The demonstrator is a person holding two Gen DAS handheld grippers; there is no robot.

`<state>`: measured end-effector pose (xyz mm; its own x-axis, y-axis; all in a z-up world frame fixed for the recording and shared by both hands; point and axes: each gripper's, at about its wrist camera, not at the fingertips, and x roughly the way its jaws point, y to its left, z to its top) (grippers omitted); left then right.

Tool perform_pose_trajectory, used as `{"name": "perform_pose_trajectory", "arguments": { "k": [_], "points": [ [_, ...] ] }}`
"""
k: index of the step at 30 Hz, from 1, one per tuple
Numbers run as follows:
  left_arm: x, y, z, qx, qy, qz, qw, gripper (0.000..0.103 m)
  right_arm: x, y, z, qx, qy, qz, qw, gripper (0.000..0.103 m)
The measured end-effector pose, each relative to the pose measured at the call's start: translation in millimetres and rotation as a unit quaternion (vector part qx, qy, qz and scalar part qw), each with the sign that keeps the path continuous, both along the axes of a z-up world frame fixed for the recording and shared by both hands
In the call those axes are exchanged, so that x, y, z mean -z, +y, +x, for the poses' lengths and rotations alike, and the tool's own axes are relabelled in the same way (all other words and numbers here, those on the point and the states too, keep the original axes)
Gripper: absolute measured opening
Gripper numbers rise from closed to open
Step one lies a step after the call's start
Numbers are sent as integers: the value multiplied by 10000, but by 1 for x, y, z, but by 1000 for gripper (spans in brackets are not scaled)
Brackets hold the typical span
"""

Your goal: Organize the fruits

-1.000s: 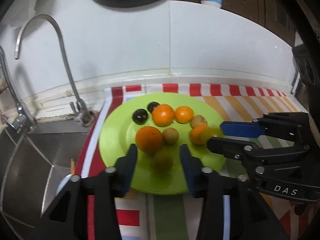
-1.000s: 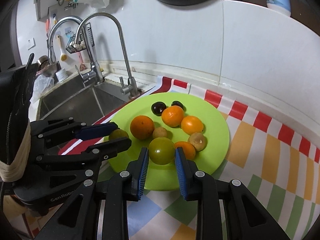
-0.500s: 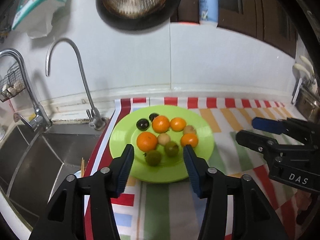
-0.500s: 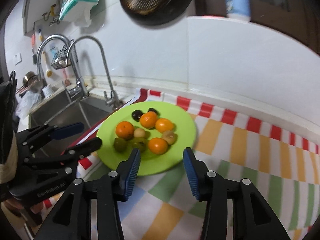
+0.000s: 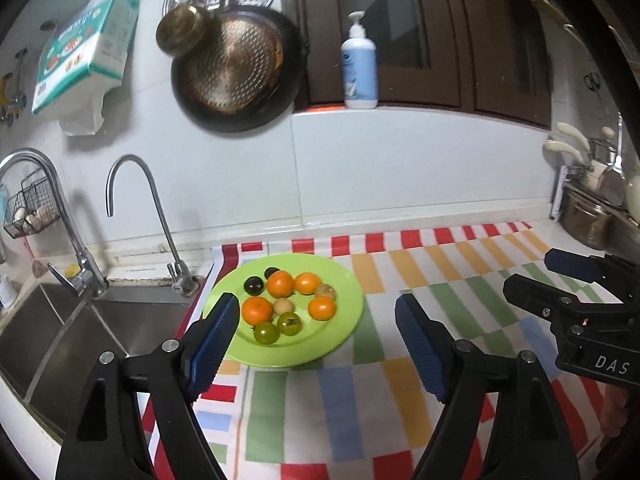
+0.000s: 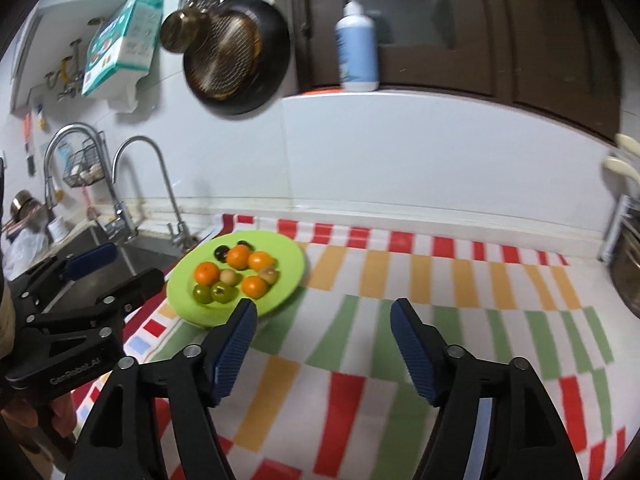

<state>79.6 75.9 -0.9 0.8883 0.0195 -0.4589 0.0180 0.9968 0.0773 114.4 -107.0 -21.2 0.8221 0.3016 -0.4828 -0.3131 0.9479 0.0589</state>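
On the striped cloth (image 5: 400, 280) that covers the counter, a green plate (image 5: 344, 316) sits at the far left, just beside the sink (image 5: 100, 320). It carries four oranges (image 5: 280, 283), two green fruits (image 5: 267, 333) at its near edge, two dark ones at the far edge and two small tan ones between. Both grippers are pulled back from the plate. The left gripper (image 5: 316, 336) has its jaws released, just opened wide, with nothing between them. The right gripper (image 6: 323, 330) likewise has just spread its jaws over bare cloth, gripping nothing.
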Motion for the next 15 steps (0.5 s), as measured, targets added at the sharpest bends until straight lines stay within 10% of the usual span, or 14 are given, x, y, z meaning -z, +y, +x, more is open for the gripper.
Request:
{"name": "perform_pose_trajectory", "arguments": {
  "k": [15],
  "points": [
    [-10, -31, -59, 97, -80, -2, 9999, 95, -6, -43, -72, 509, -185, -132, 9984, 77]
  ]
}}
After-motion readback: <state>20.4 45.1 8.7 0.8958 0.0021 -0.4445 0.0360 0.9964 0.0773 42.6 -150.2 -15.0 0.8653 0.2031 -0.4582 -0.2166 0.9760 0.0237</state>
